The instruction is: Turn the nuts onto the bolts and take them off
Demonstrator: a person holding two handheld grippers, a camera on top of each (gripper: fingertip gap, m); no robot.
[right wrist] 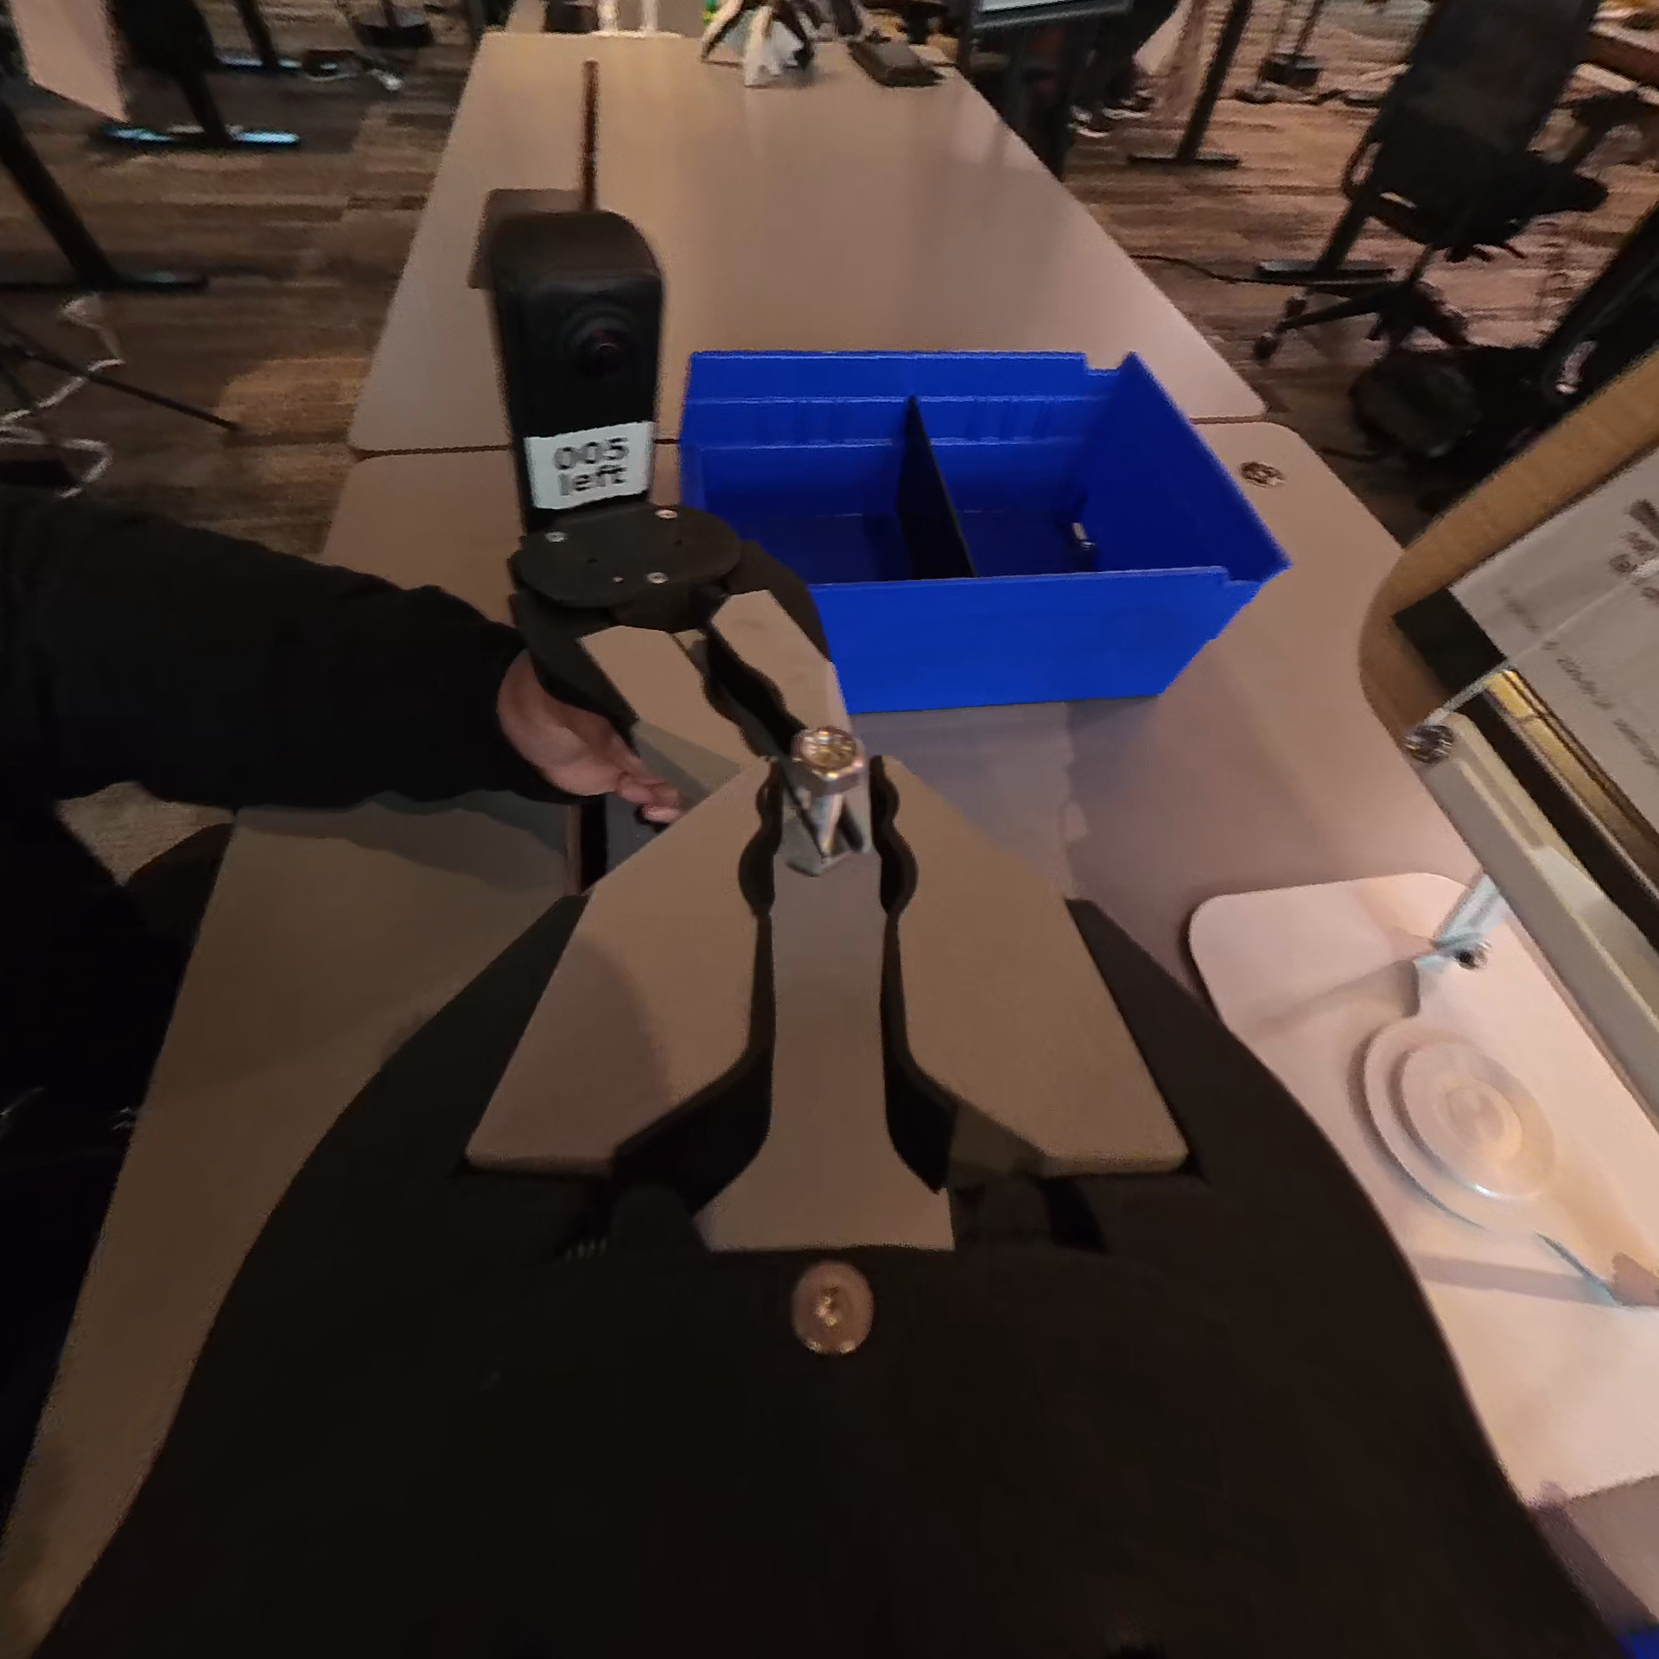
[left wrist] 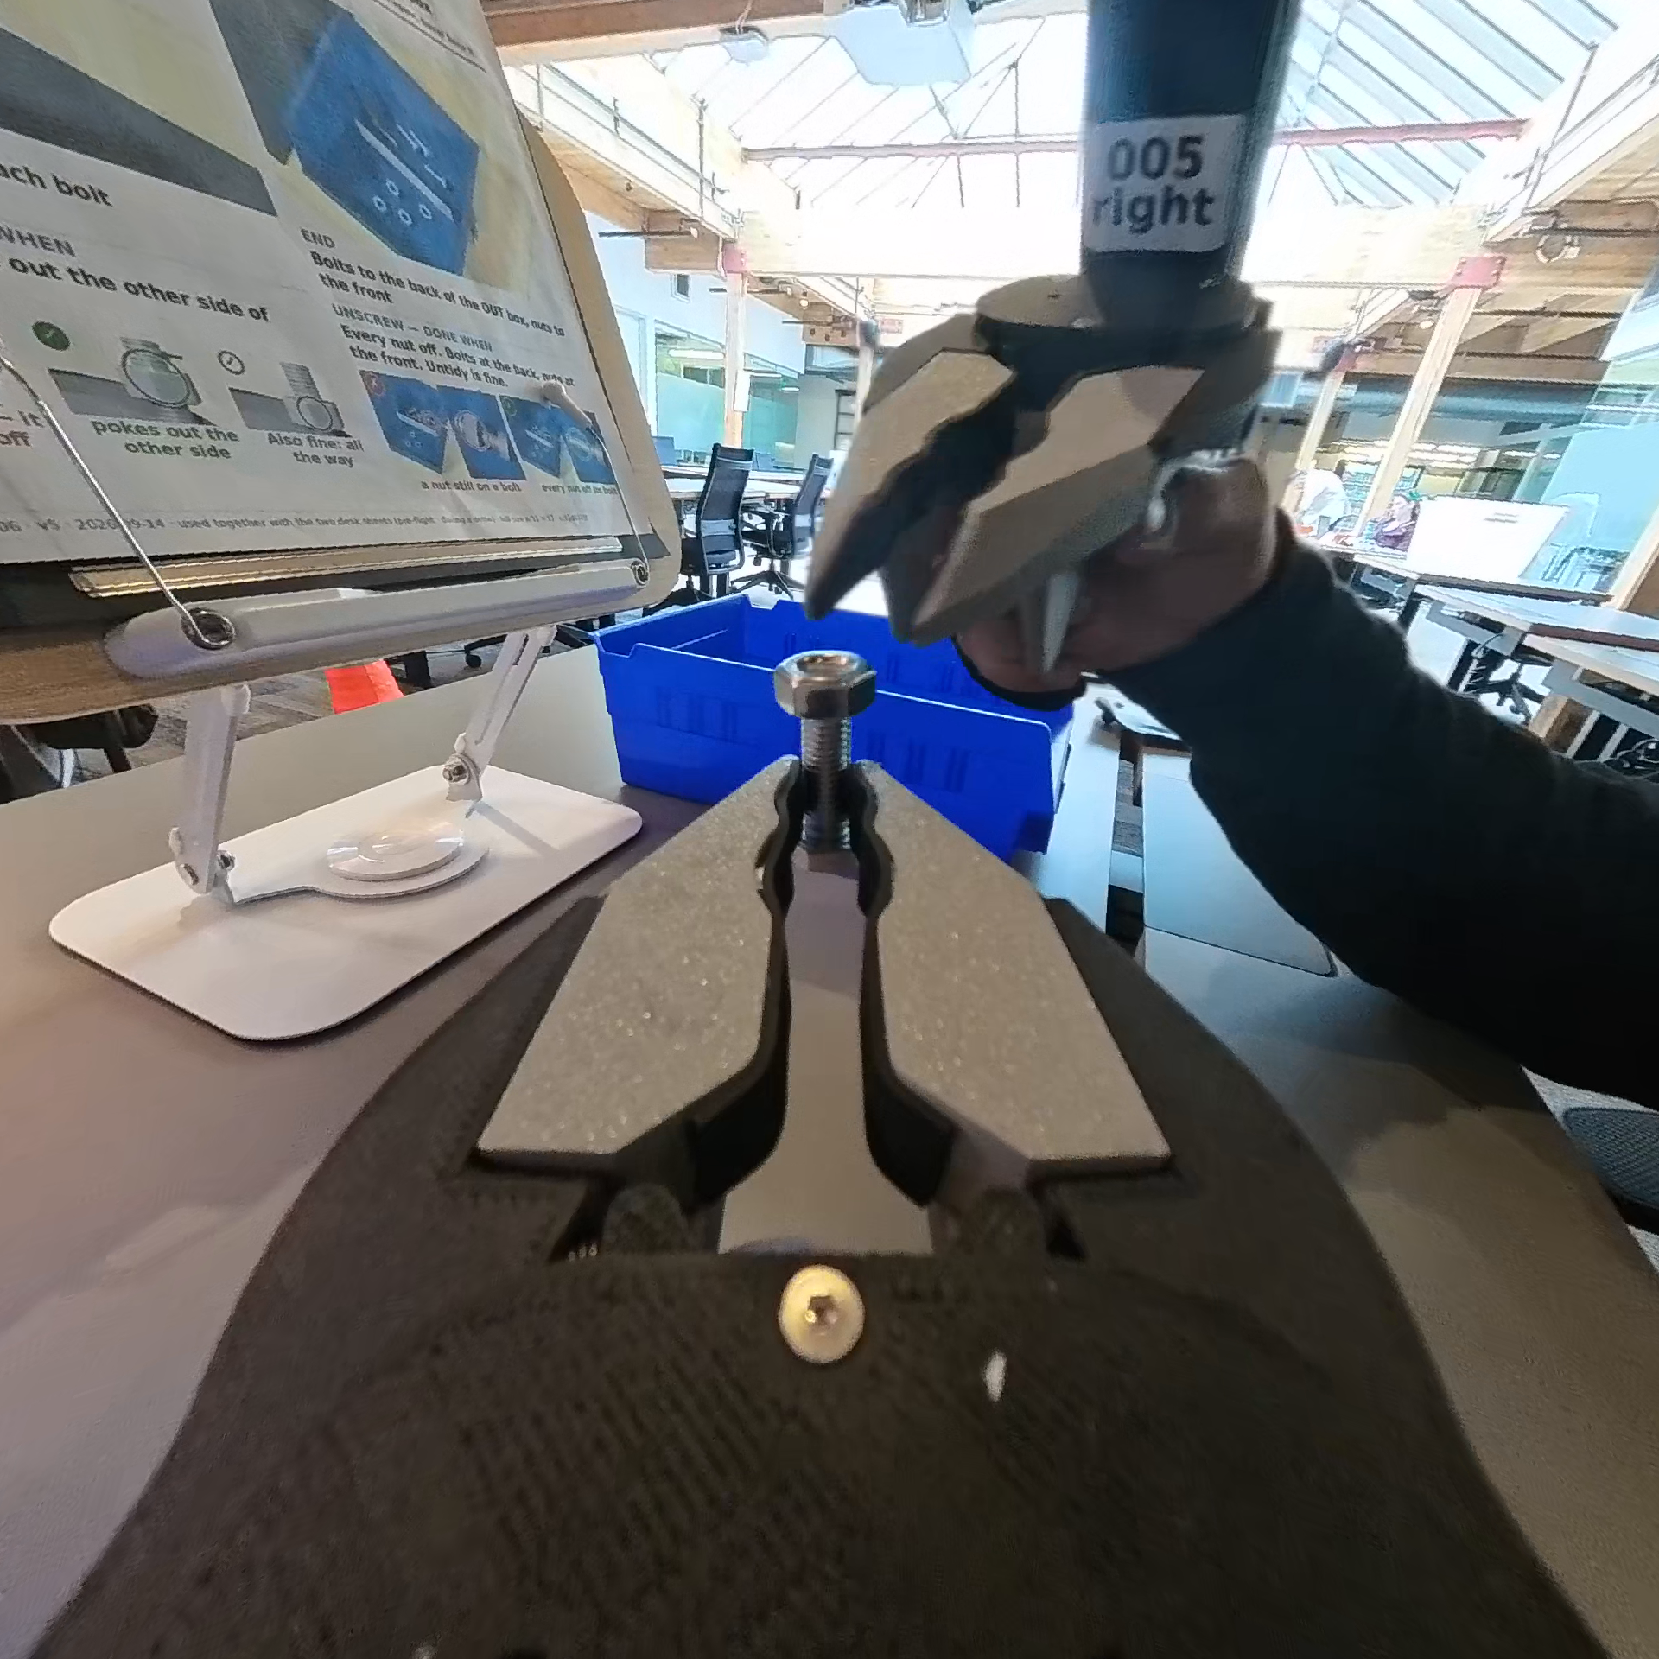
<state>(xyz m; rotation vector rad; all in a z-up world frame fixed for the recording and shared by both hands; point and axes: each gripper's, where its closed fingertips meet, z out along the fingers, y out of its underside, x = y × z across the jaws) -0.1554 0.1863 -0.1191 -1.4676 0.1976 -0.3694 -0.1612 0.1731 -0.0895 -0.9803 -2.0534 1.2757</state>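
The bolt (left wrist: 824, 772) stands upright, clamped in the left gripper (left wrist: 826, 790); the right gripper (left wrist: 862, 619) hovers above, parted.

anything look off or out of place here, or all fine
Nothing stands out. The left gripper holds the bolt upright by its shank, with the nut at its top end. The right gripper hovers open just above. The blue bin sits squarely on the table.
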